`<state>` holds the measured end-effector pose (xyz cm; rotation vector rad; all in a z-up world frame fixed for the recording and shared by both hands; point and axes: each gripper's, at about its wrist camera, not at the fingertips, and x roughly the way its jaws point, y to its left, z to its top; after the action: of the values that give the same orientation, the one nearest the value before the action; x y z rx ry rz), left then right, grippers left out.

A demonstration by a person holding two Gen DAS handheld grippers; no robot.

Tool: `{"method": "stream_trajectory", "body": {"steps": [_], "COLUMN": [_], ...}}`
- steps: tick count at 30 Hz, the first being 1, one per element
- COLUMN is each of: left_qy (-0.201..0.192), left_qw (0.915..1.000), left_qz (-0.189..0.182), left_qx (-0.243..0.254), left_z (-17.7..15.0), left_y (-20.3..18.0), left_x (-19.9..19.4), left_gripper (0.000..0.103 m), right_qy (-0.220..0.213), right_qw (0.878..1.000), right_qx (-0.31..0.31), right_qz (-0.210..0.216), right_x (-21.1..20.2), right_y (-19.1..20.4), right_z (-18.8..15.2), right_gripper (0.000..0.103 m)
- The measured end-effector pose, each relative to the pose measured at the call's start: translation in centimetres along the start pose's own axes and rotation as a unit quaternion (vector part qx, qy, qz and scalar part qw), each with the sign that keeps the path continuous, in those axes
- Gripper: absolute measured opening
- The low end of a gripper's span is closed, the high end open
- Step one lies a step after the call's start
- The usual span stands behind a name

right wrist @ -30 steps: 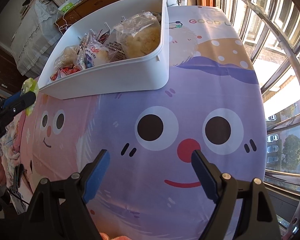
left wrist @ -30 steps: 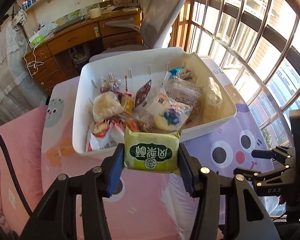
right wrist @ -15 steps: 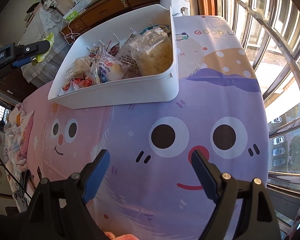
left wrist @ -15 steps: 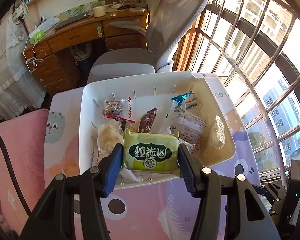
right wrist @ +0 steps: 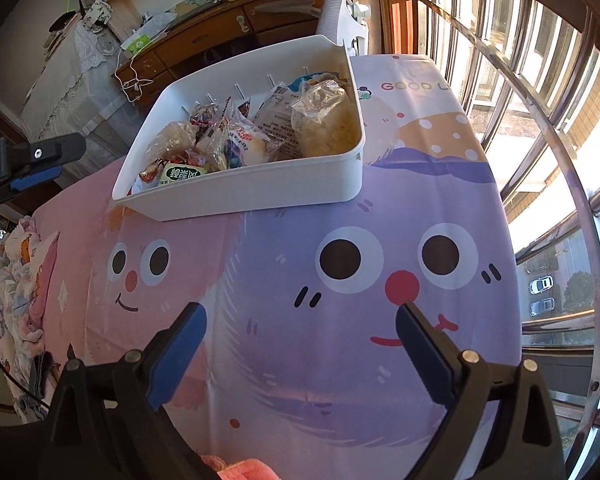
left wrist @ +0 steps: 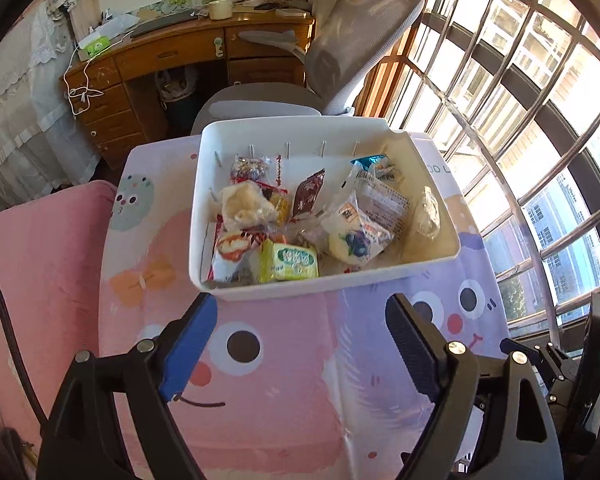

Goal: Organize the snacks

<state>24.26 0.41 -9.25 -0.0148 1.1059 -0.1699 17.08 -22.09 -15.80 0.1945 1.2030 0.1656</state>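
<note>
The surface (right wrist: 380, 360), covered by a pink and purple cloth (left wrist: 292, 400) printed with cartoon faces, carries one white bin (left wrist: 300, 284) resting flat toward its far end, with the near stretch of cloth bare.

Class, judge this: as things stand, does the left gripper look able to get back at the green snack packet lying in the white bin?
Probably yes. The left gripper is open and empty, and the green snack packet lies uncovered just inside the near wall of the white bin. That wall is the only hurdle; reaching over it from above looks free.
</note>
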Motion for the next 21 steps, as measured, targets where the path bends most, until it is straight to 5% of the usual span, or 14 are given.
{"method": "stream_trajectory", "body": {"steps": [13, 21], "left_qy": [0.026, -0.021], "left_qw": [0.9993, 0.9990], "left_qz": [-0.023, -0.038], "left_qx": [0.011, 0.007], "left_z": [-11.0, -12.7], "left_y": [2.4, 1.4], "left_x": [-6.5, -13.2], "left_gripper": [0.087, 0.089], "right_qy": [-0.009, -0.038], "right_qw": [0.999, 0.998], "right_qx": [0.026, -0.006], "right_qz": [-0.032, -0.045], "right_x": [-5.5, -12.0], "right_y": [5.7, 8.4], "right_z": [-7.9, -9.5], "right_gripper": [0.097, 0.103]}}
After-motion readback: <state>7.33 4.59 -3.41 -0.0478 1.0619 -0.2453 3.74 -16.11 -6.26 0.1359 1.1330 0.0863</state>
